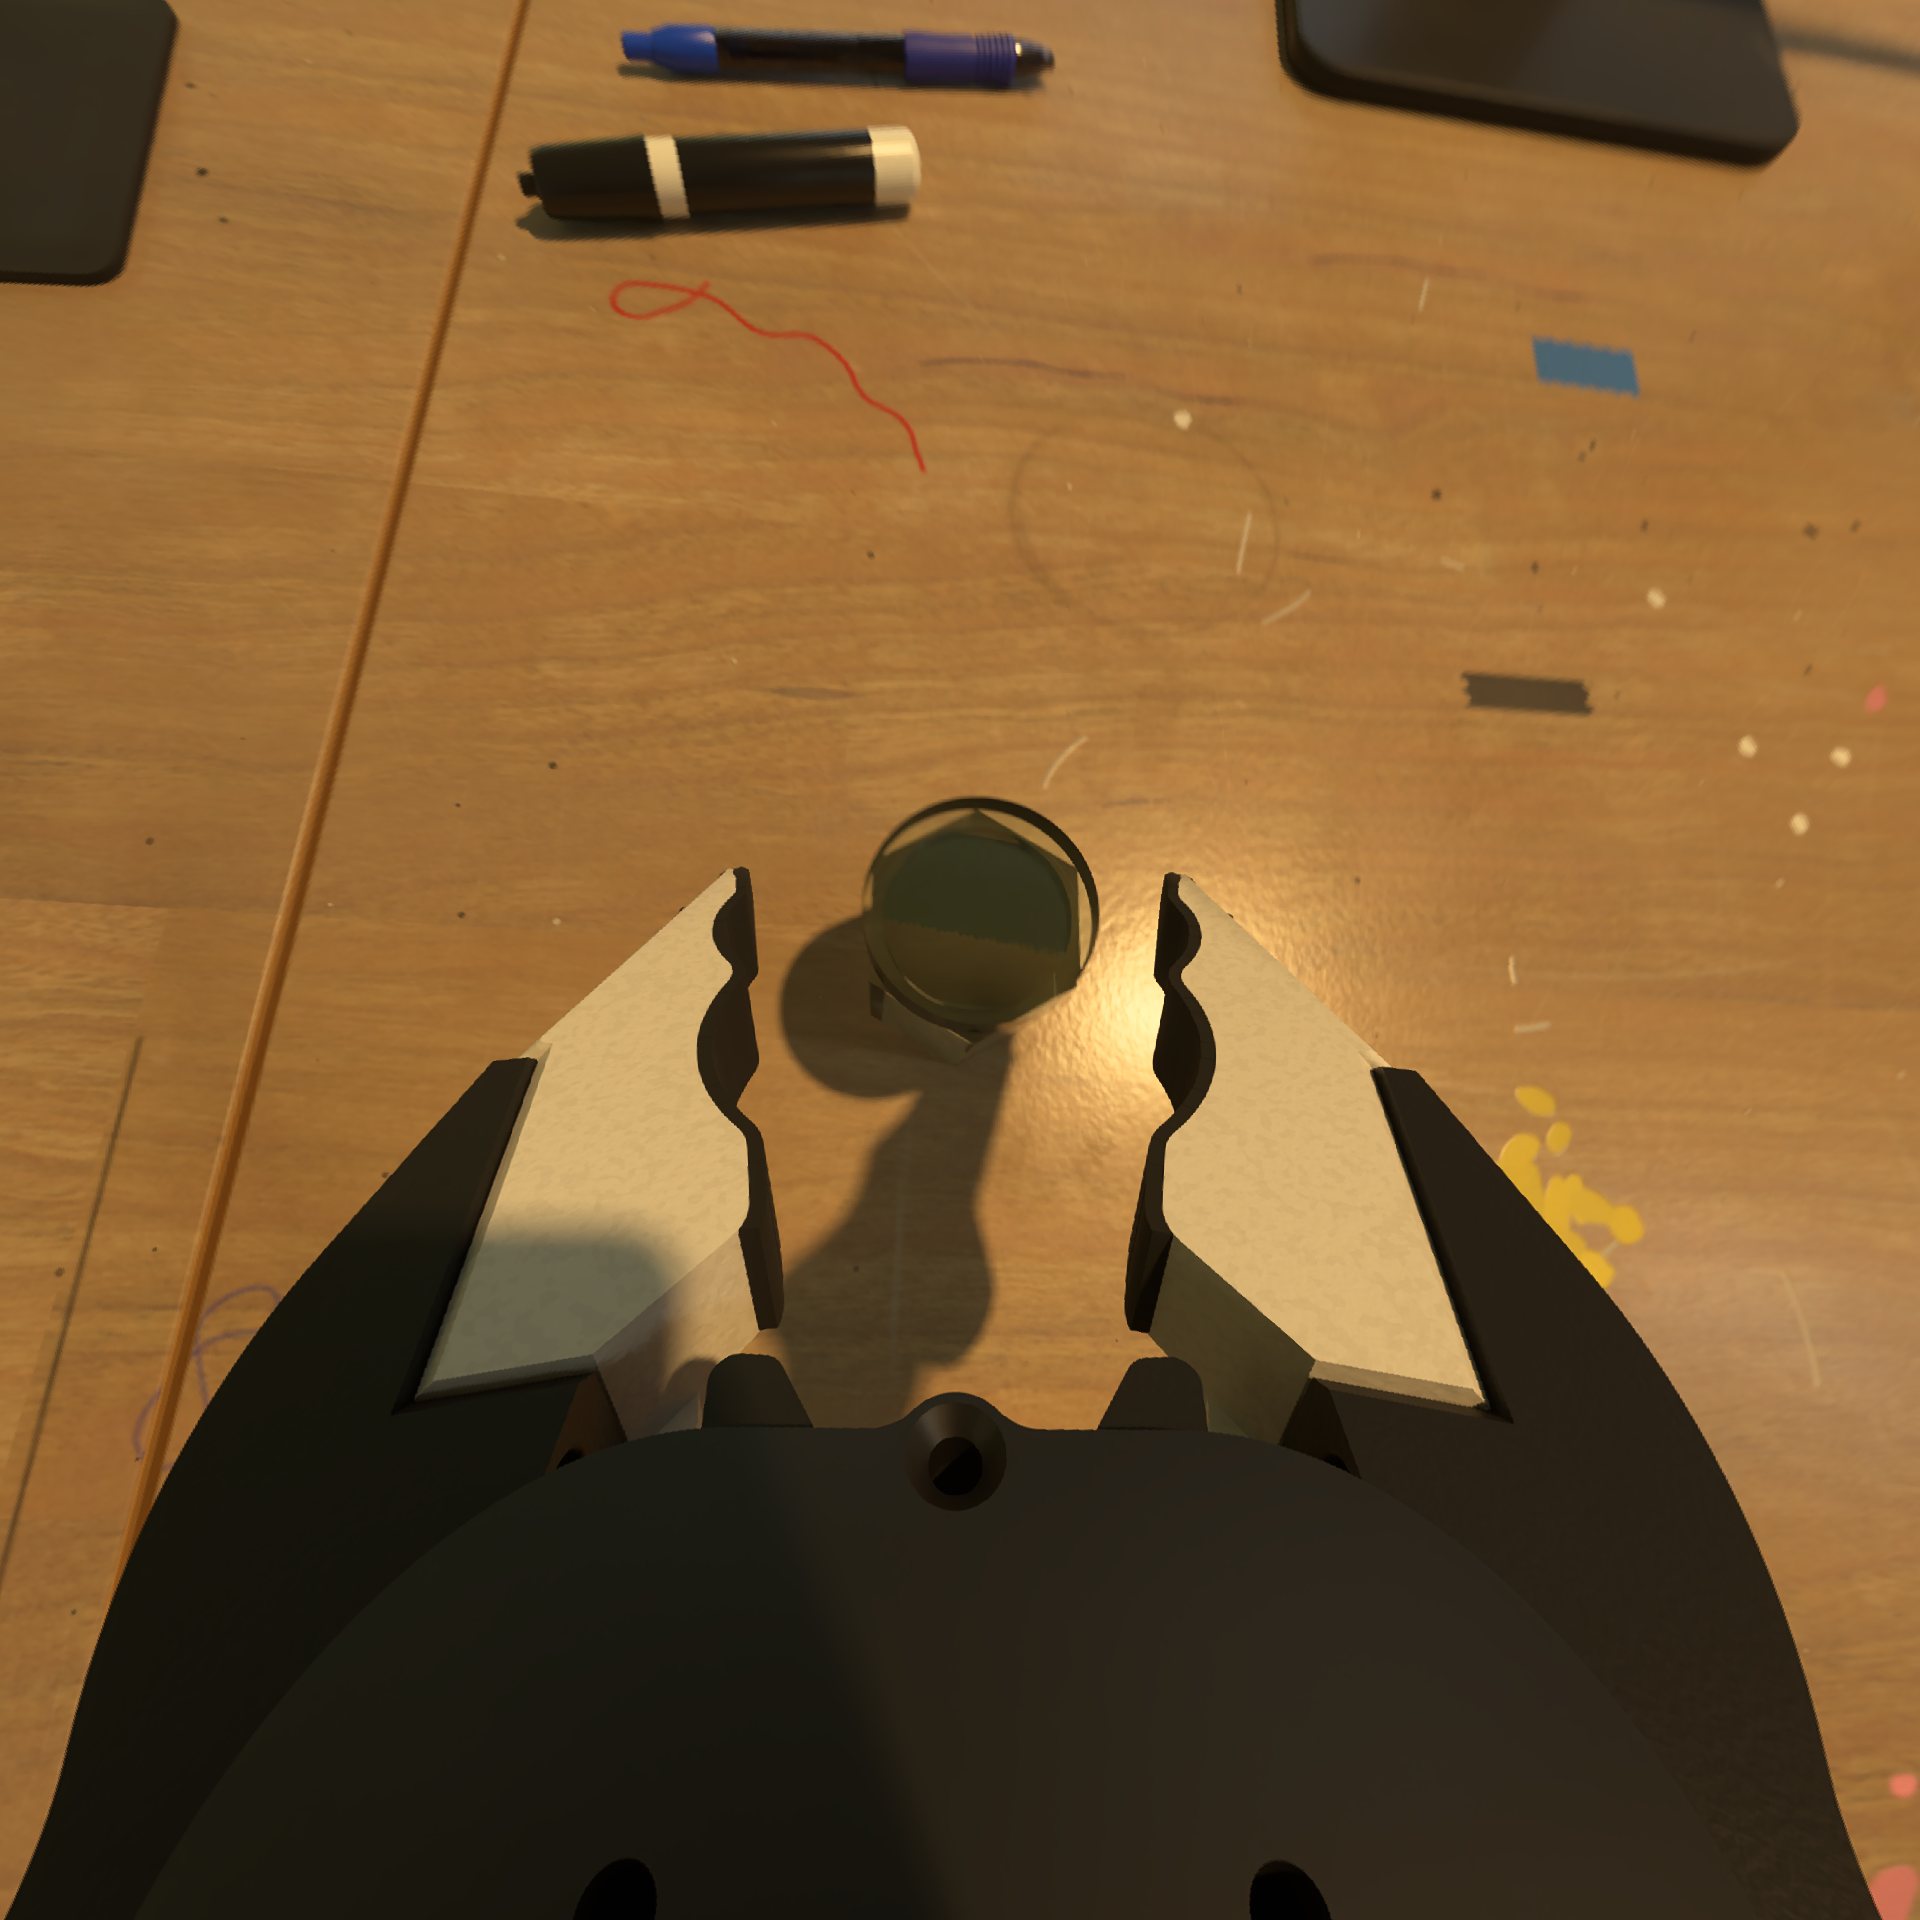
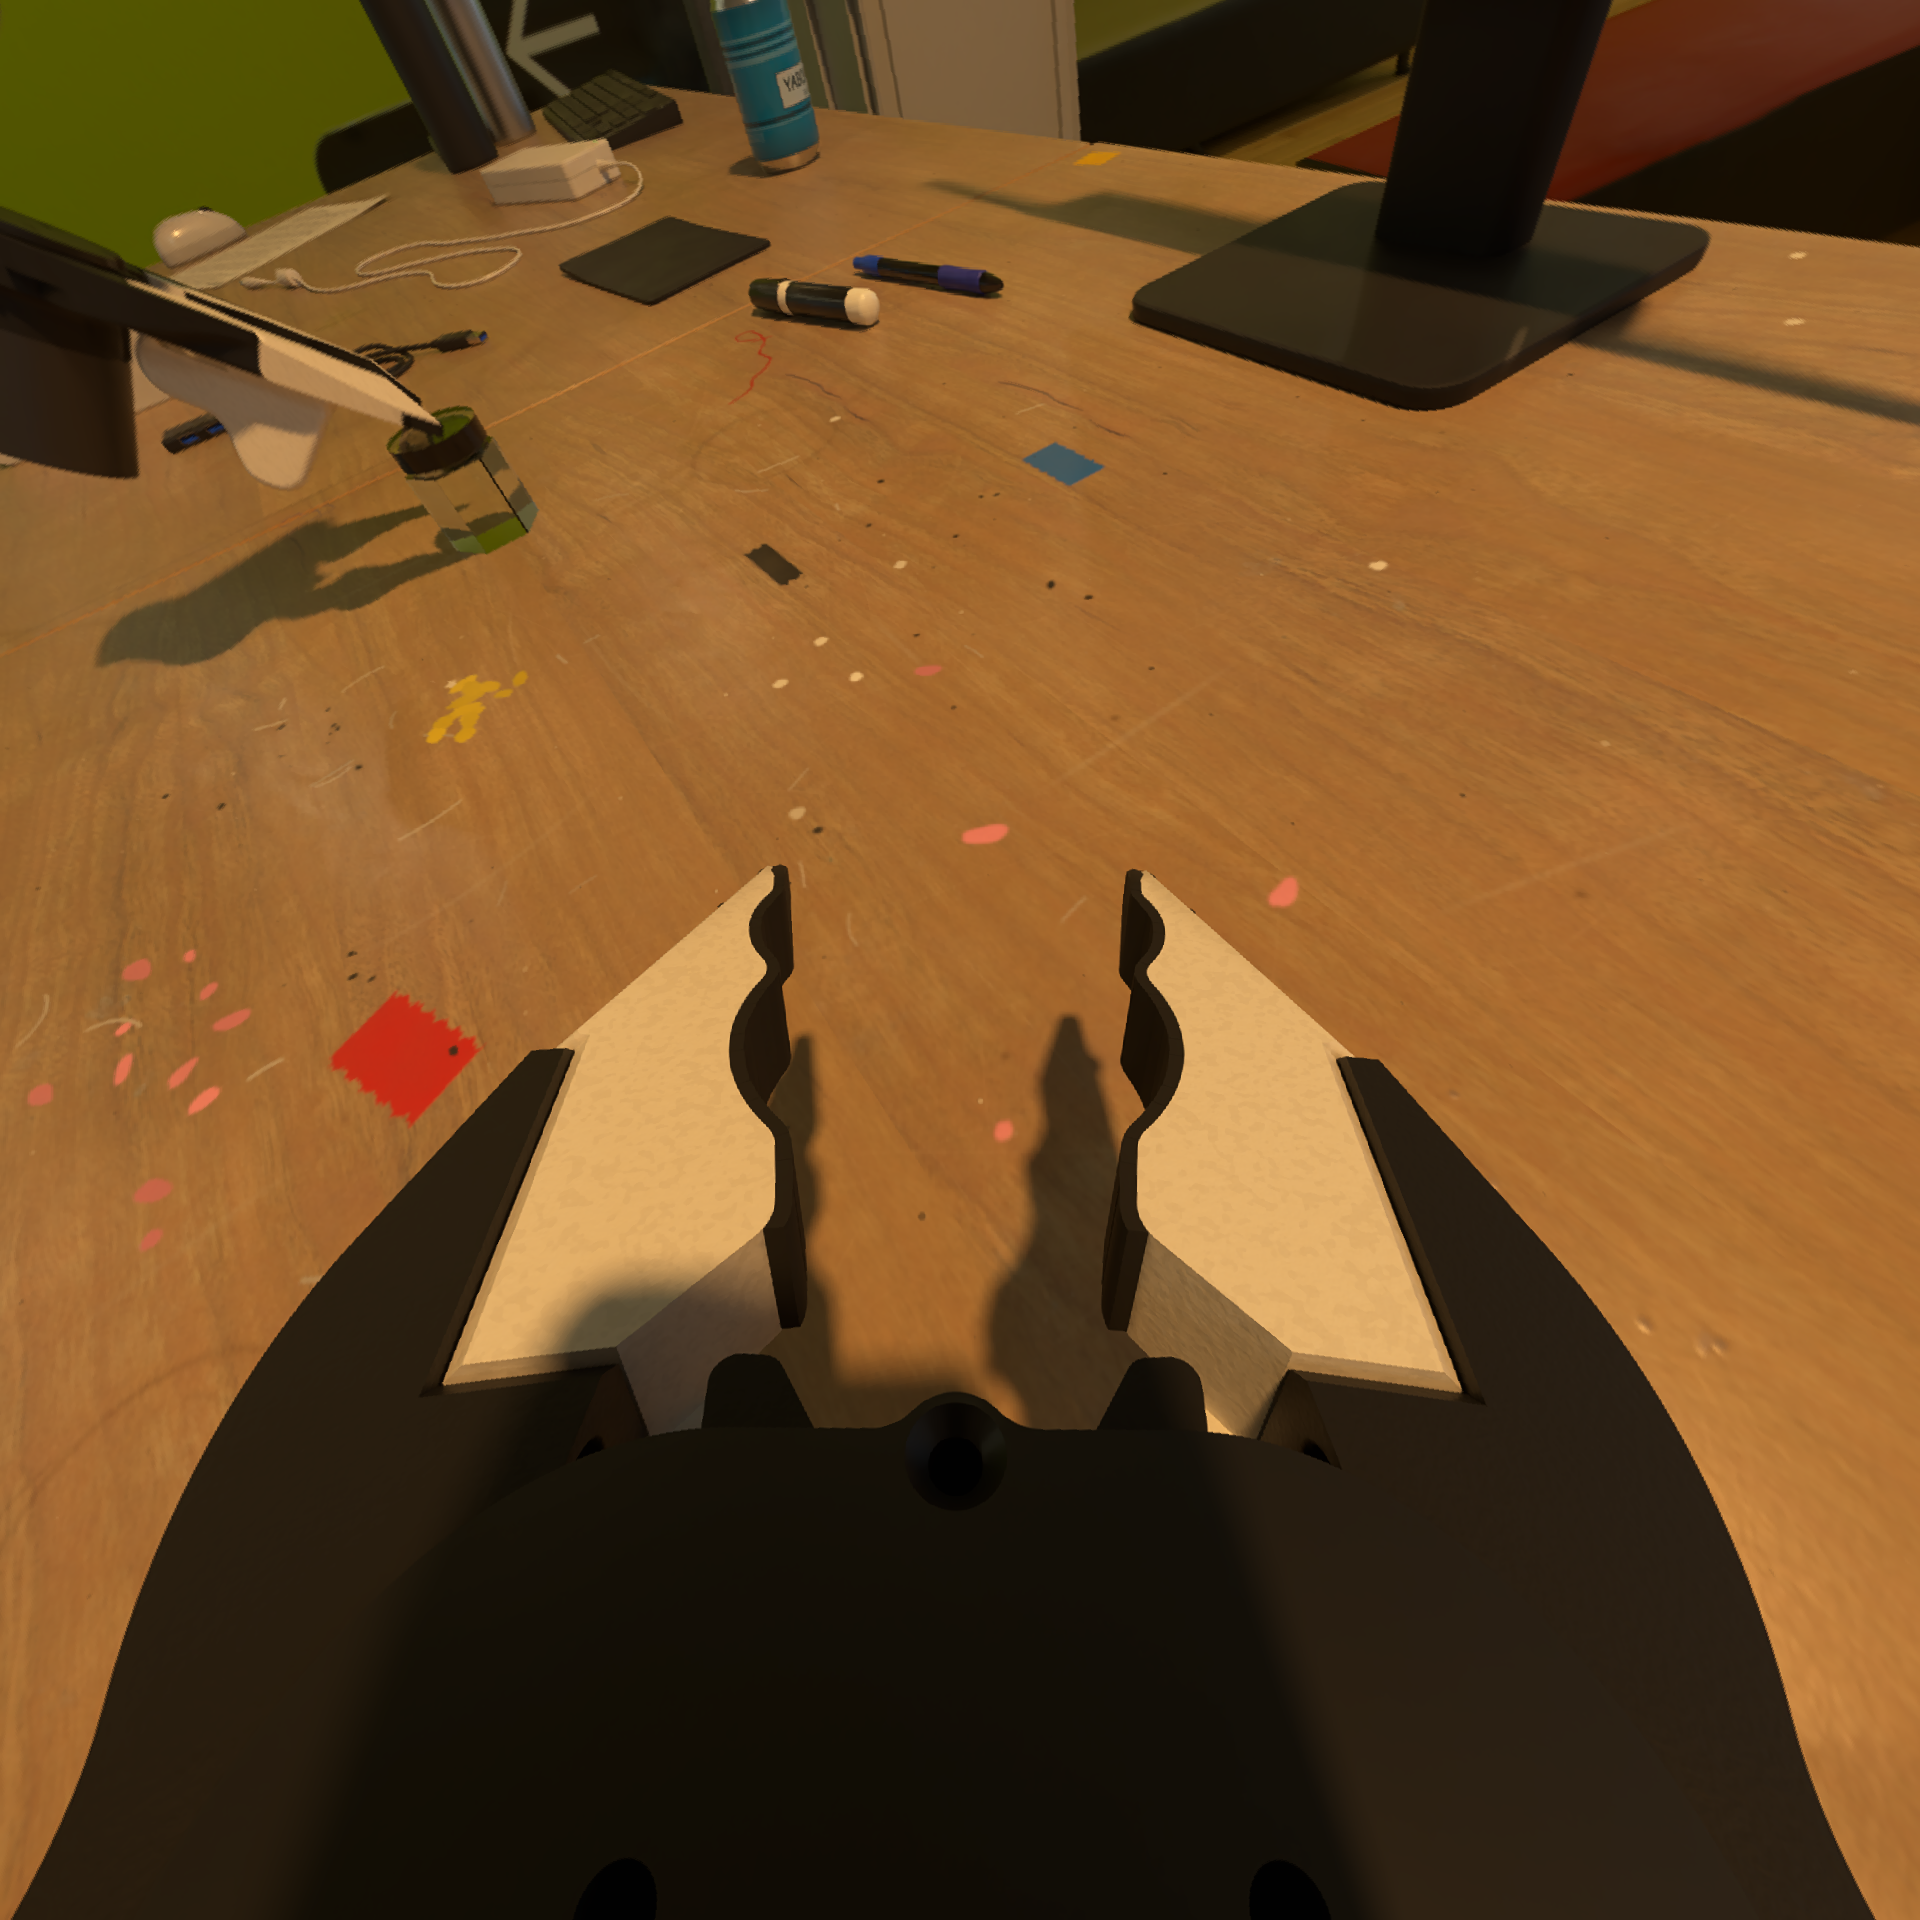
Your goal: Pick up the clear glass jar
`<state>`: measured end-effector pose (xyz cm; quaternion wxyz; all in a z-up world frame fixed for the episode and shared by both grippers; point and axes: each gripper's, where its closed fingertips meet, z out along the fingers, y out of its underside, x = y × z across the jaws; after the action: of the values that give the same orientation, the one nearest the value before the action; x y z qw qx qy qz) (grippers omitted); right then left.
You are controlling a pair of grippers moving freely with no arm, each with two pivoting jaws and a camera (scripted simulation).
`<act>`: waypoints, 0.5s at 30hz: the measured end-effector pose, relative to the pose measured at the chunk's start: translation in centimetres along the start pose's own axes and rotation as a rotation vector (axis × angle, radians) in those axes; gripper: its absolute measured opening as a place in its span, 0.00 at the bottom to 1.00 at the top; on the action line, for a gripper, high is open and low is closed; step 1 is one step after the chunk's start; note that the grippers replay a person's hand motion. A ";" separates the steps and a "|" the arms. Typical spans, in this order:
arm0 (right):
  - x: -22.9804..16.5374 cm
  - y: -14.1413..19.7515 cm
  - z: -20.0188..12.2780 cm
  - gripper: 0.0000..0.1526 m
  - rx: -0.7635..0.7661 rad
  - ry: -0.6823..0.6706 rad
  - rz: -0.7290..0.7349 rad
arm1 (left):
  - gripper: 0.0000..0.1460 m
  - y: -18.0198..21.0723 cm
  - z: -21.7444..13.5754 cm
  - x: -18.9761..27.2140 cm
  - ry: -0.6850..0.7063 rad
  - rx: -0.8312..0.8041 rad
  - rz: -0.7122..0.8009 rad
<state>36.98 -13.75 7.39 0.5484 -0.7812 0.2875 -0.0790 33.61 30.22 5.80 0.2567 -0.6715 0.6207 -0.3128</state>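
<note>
Between left gripper (image 1: 956, 883) tips: jar (image 1: 977, 920).

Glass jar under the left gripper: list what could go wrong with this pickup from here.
1. The left gripper is open above the glass jar, whose dark lid sits nearer the far fingertips; closing now might catch only the rim and tip it.
2. The jar is clear with smooth walls, so a shallow pinch could slip.
3. In the right wrist view one finger already seems to touch the lid; descending further could knock the jar over.

office | wood desk (image 2: 1351, 727) | monitor stand (image 2: 1423, 291) | keyboard (image 2: 613, 107) | markers (image 2: 814, 302)
</note>
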 end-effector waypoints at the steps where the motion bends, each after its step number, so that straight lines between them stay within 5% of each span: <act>1: 0.0 -0.1 0.3 0.42 0.000 -0.007 0.003 | 0.52 0.4 0.2 0.2 -0.009 -0.012 0.019; 15: -0.5 -0.4 1.1 0.40 0.002 -0.037 0.032 | 0.35 1.3 1.1 -0.5 -0.105 -0.028 0.092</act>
<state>37.23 -12.51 7.40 0.5557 -0.7773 0.2895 -0.0561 33.54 30.50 4.07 0.2938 -0.6611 0.6410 -0.2564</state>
